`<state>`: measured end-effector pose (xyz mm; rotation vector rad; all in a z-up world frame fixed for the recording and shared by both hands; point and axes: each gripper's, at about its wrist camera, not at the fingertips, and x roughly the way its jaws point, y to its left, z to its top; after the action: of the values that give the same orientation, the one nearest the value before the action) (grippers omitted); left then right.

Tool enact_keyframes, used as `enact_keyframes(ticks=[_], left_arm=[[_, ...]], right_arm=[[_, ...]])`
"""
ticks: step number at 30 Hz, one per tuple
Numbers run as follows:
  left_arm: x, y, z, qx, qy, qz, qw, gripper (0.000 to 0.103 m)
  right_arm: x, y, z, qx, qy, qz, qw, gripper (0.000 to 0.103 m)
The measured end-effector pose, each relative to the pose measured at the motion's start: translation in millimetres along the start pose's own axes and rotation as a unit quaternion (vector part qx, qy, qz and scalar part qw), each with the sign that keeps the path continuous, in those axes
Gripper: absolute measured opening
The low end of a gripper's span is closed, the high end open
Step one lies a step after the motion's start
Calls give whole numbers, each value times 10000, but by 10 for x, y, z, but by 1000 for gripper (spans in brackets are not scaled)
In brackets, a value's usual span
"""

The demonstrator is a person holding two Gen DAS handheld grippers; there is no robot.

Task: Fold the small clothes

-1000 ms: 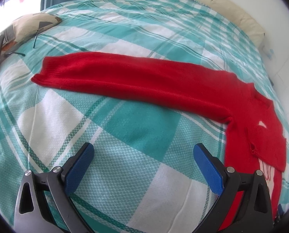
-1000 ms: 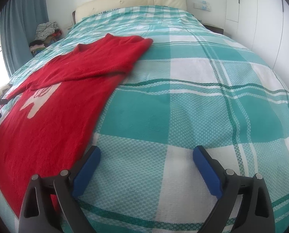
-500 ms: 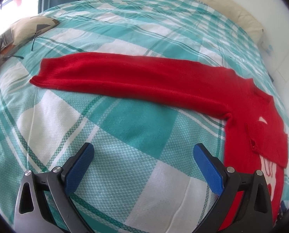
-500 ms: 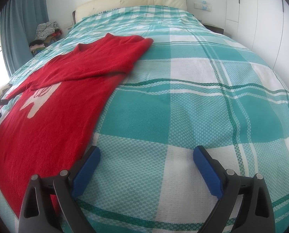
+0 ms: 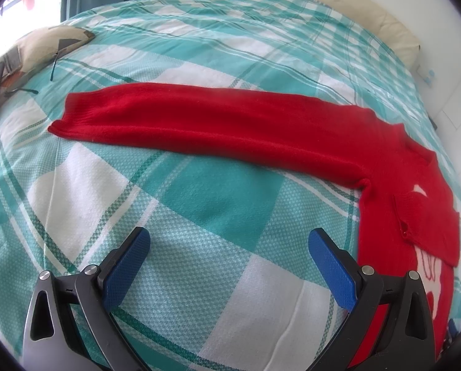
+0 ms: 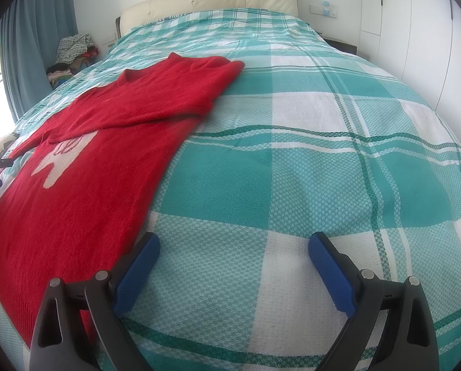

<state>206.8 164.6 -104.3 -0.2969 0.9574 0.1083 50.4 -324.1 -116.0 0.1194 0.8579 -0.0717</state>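
Red sweater (image 5: 292, 136): one sleeve (image 6: 174, 92) folded in, other outstretched. Left gripper (image 5: 229, 266) and right gripper (image 6: 233, 269) released, empty.

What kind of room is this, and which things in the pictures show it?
Most likely a bedroom at home: a wide bed under a teal checked cover, a padded cream headboard, and white wardrobe doors. A red sweater lies on the cover.

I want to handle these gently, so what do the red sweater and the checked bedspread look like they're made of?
Red sweater: a soft knit, likely wool or acrylic, with a fuzzy matte surface and ribbed cuff. Checked bedspread: a woven, probably cotton cloth, matte, with a fine waffle-like texture.
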Motion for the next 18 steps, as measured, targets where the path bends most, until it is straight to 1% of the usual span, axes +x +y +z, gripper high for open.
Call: enact_keyframes(ticks=[18], left_arm=[[8,-2,-6,15,12,9,10000,102]], right_arm=[[2,-2,6,-2,2,0,10000,96]])
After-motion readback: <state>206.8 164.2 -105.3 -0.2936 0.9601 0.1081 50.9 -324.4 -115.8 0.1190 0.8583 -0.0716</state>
